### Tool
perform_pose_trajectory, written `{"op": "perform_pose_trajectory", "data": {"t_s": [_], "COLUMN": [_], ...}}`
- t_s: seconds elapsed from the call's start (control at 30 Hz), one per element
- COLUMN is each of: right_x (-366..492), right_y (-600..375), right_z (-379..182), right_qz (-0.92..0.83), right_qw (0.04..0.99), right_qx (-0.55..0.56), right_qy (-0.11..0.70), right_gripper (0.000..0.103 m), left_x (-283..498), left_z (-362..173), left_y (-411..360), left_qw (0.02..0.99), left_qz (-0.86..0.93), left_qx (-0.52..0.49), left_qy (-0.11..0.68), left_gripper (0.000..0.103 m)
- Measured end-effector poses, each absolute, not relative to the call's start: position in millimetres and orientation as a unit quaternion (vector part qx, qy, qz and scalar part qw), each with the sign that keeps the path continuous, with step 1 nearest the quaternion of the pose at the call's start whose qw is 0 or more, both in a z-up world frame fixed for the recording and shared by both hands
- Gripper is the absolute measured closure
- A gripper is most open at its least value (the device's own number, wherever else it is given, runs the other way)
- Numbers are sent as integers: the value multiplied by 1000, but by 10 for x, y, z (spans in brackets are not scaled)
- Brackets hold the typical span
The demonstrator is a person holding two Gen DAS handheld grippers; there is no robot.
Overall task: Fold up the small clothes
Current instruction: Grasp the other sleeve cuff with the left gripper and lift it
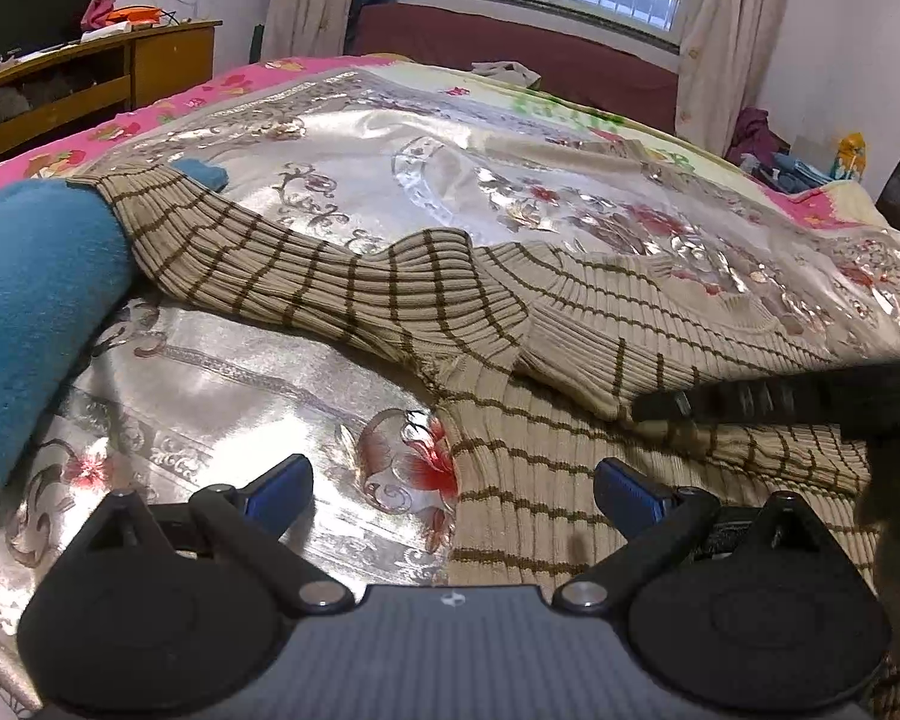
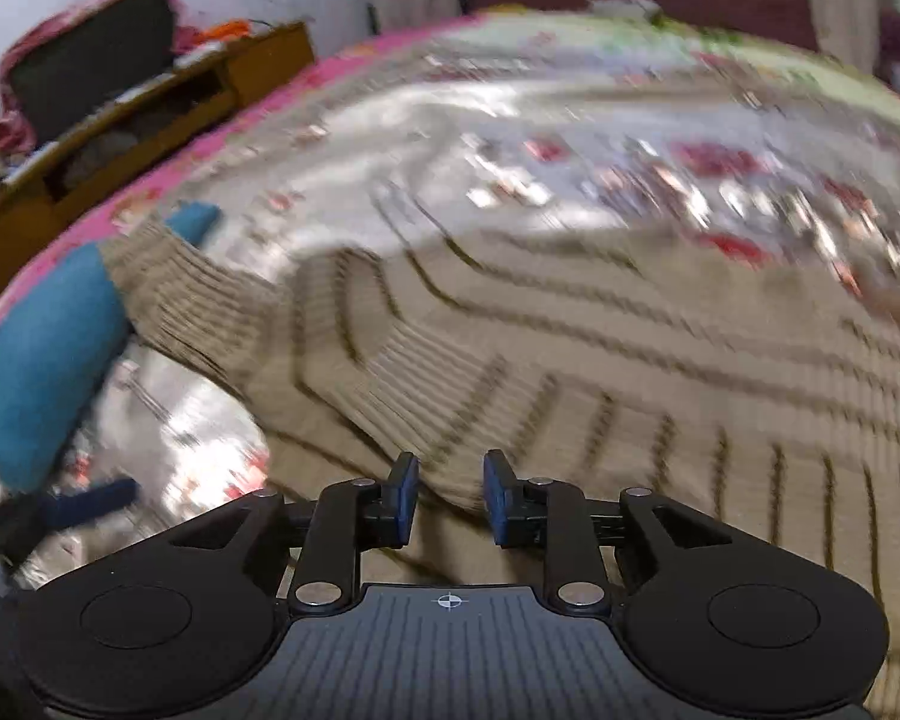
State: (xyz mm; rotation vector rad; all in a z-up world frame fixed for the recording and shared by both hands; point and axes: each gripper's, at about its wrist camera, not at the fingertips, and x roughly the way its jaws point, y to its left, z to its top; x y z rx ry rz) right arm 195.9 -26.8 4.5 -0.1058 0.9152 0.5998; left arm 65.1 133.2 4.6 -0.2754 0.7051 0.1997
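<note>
A beige ribbed sweater with brown stripes (image 1: 570, 324) lies spread on the shiny floral bedspread (image 1: 222, 384). One sleeve (image 1: 282, 264) stretches left to a blue garment (image 1: 36, 312). My left gripper (image 1: 453, 489) is open and empty, low over the sweater's left edge. My right gripper (image 2: 450, 495) has its jaws partly open with nothing between them, just above the sweater body (image 2: 630, 372); it shows in the left wrist view as a dark finger (image 1: 750, 402) over the sweater. The right wrist view is motion-blurred.
A wooden cabinet (image 1: 120, 72) stands left of the bed. A dark red bench (image 1: 540, 60) runs under the window beyond the bed. Clutter (image 1: 804, 162) sits at the far right. The blue garment also shows at the left in the right wrist view (image 2: 42, 348).
</note>
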Motion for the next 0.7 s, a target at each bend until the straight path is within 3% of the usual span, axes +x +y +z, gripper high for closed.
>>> {"op": "perform_pose_trajectory", "data": {"t_s": [0.27, 0.37, 0.5, 0.6, 0.7], "right_x": [1773, 1683, 1594, 1537, 1505], "right_y": [-502, -603, -688, -703, -705], "right_z": [127, 145, 95, 42, 5], "right_qz": [296, 301, 297, 296, 298], "right_qw": [855, 855, 852, 847, 843], "right_qx": [-7, 14, 47, 61, 68], "right_qy": [425, 421, 429, 437, 444], "right_gripper": [74, 74, 74, 73, 73], "left_x": [580, 613, 716, 865, 1013], "left_z": [292, 455, 605, 630, 553], "left_y": [1665, 2029, 2645, 3032, 3305], "left_qw": [938, 939, 931, 922, 912], "left_qz": [152, 197, 232, 241, 229], "left_qx": [-105, -79, -124, -169, -231], "left_qy": [293, 269, 253, 253, 251], "left_gripper": [0, 0, 0, 9, 24]}}
